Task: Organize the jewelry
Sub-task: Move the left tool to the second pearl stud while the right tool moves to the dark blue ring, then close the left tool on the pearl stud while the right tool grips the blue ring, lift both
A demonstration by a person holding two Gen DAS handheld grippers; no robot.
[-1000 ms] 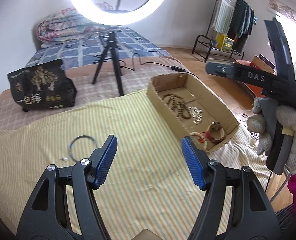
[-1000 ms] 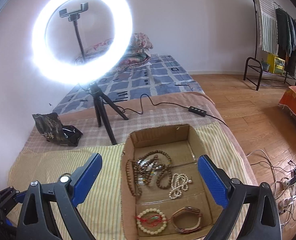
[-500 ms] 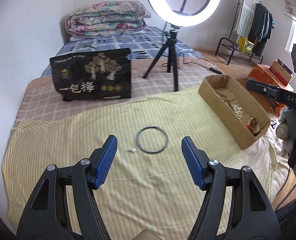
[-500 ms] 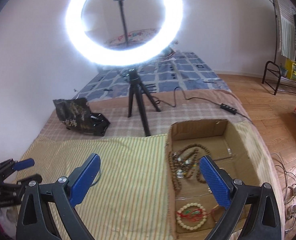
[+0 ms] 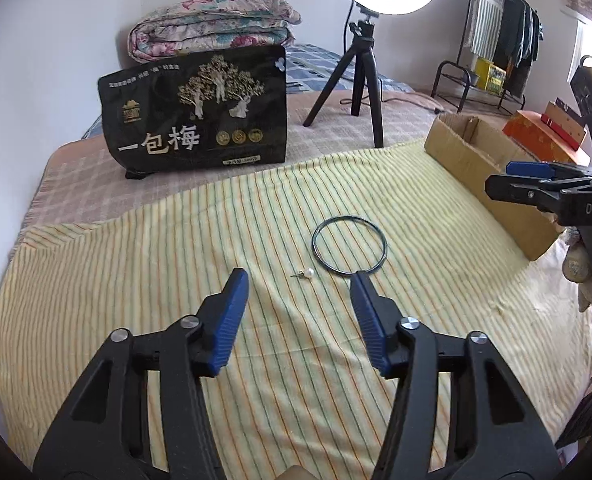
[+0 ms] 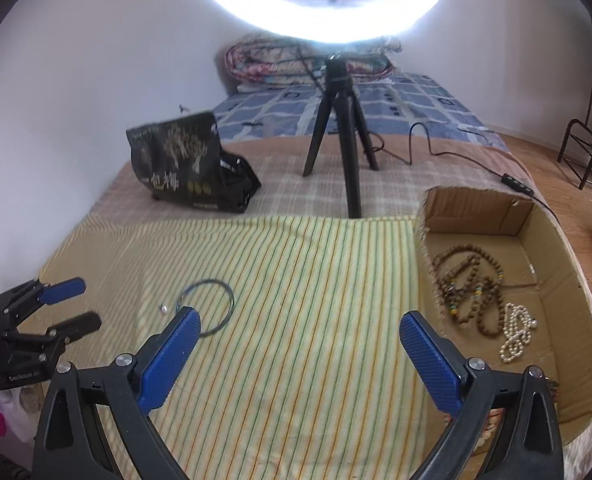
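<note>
Striped cloth (image 5: pixel 143 280) nearer now, empty left tongs (image 5: pixel 300 280) narrower around pearl earring (image 5: pixel 307 273); right tongs (image 6: pixel 300 320) wide, empty.

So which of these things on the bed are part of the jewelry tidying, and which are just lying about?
Part of the job:
- thin dark bangle
- pearl earring
- cardboard box
- wooden bead necklaces
- pearl strand

Just lying about:
- black snack bag
- ring light tripod
- folded quilt
</note>
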